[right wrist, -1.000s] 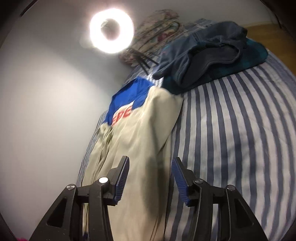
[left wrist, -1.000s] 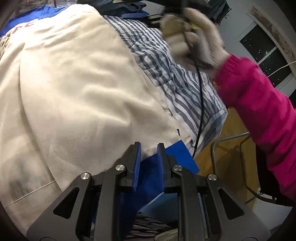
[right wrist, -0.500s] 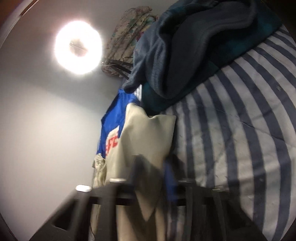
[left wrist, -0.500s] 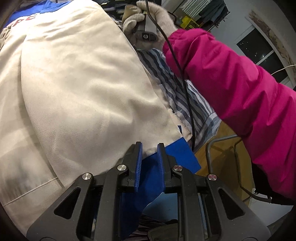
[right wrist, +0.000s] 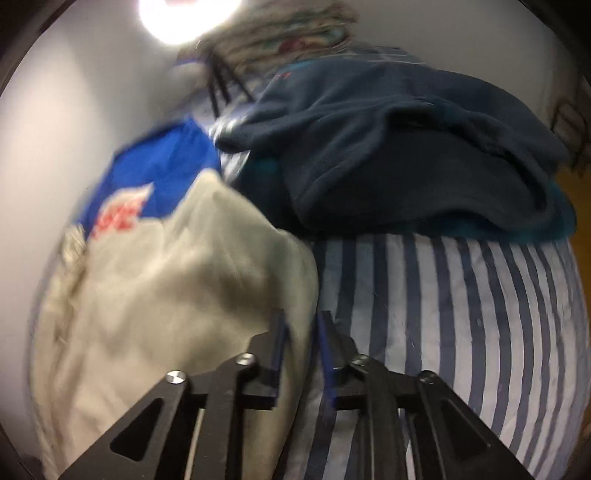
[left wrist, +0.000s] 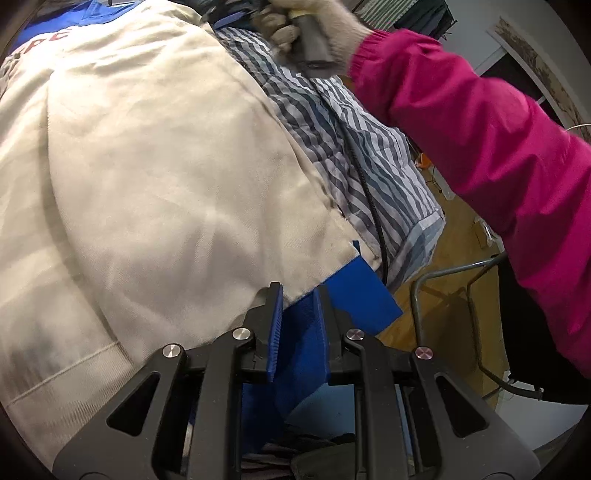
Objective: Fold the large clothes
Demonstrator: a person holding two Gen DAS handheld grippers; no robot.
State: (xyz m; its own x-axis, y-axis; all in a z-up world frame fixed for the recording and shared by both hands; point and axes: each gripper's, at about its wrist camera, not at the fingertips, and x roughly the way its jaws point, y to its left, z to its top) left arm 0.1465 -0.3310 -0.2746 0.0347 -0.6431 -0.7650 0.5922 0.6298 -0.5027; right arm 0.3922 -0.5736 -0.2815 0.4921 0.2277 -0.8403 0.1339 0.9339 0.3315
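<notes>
A large cream jacket (left wrist: 155, 177) with blue trim and red lettering lies on a striped bed. My left gripper (left wrist: 298, 295) is shut on its blue hem (left wrist: 354, 295) at the near corner. In the right wrist view the same cream jacket (right wrist: 159, 306) shows with its blue yoke (right wrist: 162, 170). My right gripper (right wrist: 301, 325) is shut on the jacket's cream edge, near the striped sheet. The gloved hand (left wrist: 314, 26) in a pink sleeve holds the right gripper at the top of the left wrist view.
A dark blue fleece pile (right wrist: 388, 147) lies on the striped bedsheet (right wrist: 461, 314) beyond the jacket. A ring light (right wrist: 188, 14) glares on the grey wall. A metal frame (left wrist: 443, 291) and wooden floor (left wrist: 454, 251) sit beside the bed edge.
My right gripper was open above the jacket, then moved forward and closed on its cream edge. My left gripper has stayed shut on the blue hem.
</notes>
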